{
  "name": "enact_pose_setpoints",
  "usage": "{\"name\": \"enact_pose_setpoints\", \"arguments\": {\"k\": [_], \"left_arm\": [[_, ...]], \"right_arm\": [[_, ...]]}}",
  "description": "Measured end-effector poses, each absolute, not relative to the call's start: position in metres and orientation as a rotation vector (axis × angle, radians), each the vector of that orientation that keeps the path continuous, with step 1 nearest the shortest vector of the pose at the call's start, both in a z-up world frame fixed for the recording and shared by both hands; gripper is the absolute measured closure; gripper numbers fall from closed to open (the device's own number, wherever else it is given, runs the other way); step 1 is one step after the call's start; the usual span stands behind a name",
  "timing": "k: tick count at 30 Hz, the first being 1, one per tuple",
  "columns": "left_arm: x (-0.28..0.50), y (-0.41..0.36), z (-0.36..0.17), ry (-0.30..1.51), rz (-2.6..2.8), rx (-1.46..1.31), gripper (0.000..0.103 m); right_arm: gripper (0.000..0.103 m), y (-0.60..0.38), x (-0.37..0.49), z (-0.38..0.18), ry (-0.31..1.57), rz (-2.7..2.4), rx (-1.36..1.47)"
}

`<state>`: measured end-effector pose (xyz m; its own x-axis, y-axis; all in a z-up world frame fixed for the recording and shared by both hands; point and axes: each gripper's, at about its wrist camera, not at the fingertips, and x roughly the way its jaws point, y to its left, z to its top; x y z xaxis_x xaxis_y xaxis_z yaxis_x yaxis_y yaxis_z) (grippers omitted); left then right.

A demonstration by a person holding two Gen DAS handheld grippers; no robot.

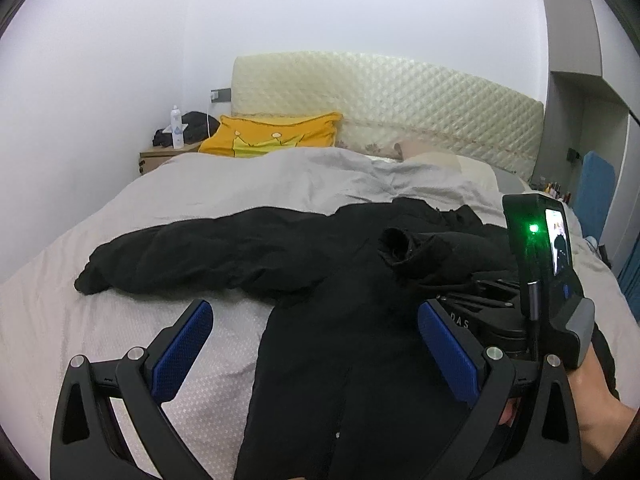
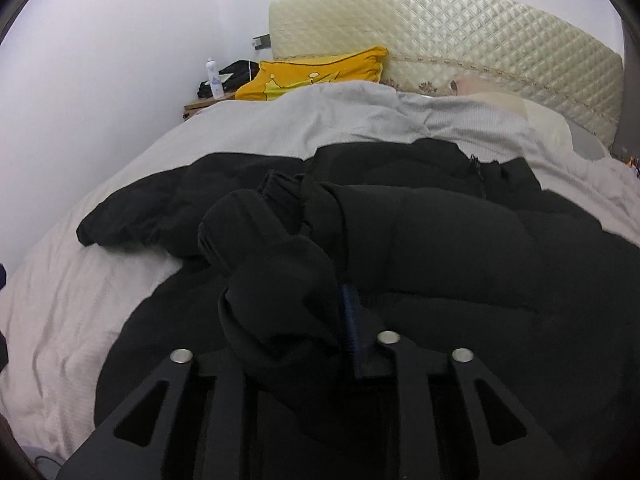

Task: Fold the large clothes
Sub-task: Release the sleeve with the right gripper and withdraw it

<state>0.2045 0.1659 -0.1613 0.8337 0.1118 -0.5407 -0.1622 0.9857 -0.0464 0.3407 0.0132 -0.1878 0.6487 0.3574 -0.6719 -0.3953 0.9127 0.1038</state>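
A large black padded jacket (image 1: pixel 320 264) lies spread on the bed (image 1: pixel 168 196), one sleeve stretched out to the left (image 1: pixel 168 256). My left gripper (image 1: pixel 316 344) is open and empty, its blue pads either side of the jacket's lower body. My right gripper (image 2: pixel 320 320) is shut on the other black sleeve (image 2: pixel 276 264) and holds its cuff end lifted over the jacket's body (image 2: pixel 460 260). The right gripper's body with its lit screen (image 1: pixel 548 256) shows at the right of the left wrist view.
A yellow pillow (image 1: pixel 276 136) and a quilted cream headboard (image 1: pixel 400 96) are at the bed's far end. A bedside table (image 1: pixel 160 156) at the far left holds a spray bottle (image 1: pixel 176 126) and dark items. White wall lies left of the bed.
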Motion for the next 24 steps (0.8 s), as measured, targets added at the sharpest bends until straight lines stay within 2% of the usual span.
{"name": "enact_pose_setpoints", "arguments": {"k": [4,11,13,15,22,24], "left_arm": [[0.208,0.162,-0.164,0.589,0.137,-0.09,0.0],[0.198,0.158,-0.145,0.578,0.116,-0.113,0.0],[0.191,0.155,-0.132,0.571,0.101,-0.136,0.0],[0.183,0.151,-0.121,0.563,0.088,-0.151,0.0],[0.149,0.123,-0.077,0.541,0.045,-0.136,0.0],[0.135,0.112,-0.066,0.512,0.038,-0.121,0.0]], "right_arm": [[0.055,0.007,0.339,-0.184,0.763,0.441,-0.045],[0.051,-0.015,0.317,-0.15,0.718,0.467,-0.013],[0.041,-0.028,0.305,-0.131,0.673,0.463,0.004],[0.035,-0.04,0.293,-0.112,0.636,0.45,0.029],[0.034,-0.081,0.233,-0.047,0.512,0.39,0.045],[0.028,-0.092,0.206,-0.032,0.44,0.377,0.012]]}}
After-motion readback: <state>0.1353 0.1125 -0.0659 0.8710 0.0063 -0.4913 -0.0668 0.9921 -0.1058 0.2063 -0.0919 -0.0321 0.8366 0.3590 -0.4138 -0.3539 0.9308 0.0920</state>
